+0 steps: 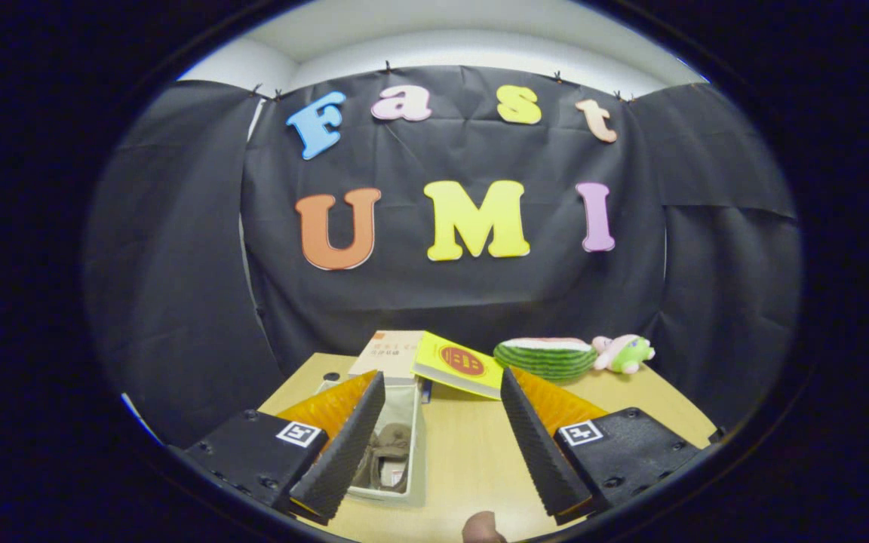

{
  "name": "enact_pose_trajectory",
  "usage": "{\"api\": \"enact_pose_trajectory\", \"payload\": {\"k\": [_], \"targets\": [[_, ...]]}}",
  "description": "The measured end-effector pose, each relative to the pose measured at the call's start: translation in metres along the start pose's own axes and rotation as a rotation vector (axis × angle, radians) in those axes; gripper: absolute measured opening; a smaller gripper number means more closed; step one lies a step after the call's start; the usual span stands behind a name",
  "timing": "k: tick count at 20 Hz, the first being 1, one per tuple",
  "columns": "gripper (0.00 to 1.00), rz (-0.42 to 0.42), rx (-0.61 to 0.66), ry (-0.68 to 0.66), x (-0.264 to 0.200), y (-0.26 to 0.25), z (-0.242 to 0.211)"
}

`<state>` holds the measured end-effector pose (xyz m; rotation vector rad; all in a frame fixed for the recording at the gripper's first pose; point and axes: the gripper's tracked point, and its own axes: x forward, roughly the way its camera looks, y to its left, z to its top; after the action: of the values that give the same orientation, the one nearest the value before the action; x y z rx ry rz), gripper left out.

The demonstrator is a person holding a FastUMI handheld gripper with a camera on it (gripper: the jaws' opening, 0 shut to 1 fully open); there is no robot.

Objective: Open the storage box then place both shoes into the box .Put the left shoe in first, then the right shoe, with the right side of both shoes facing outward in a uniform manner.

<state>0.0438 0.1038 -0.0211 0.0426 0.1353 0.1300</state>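
The storage box sits open on the worktop, beside the left finger of the claw, which is spread and empty. A brownish shoe lies inside the storage box. Judging by this, the other shoe should go in alongside, facing alike.

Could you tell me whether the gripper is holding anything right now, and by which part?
Nothing is held: the gripper is open above the table.

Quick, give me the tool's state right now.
Tool: open, fingers spread wide, holding nothing; the storage box with a shoe inside lies by its left finger.
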Motion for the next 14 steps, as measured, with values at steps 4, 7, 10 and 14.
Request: {"api": "enact_pose_trajectory", "payload": {"k": [4, 7, 10, 14], "targets": [[1.00, -0.014, 0.006, -0.063, -0.040, -0.009, 0.003], [1.00, 0.001, -0.036, -0.110, -0.071, -0.009, 0.008], [1.00, 0.006, -0.067, -0.163, -0.096, -0.008, 0.010], [1.00, 0.028, -0.053, -0.144, -0.110, -0.008, -0.006]]}}
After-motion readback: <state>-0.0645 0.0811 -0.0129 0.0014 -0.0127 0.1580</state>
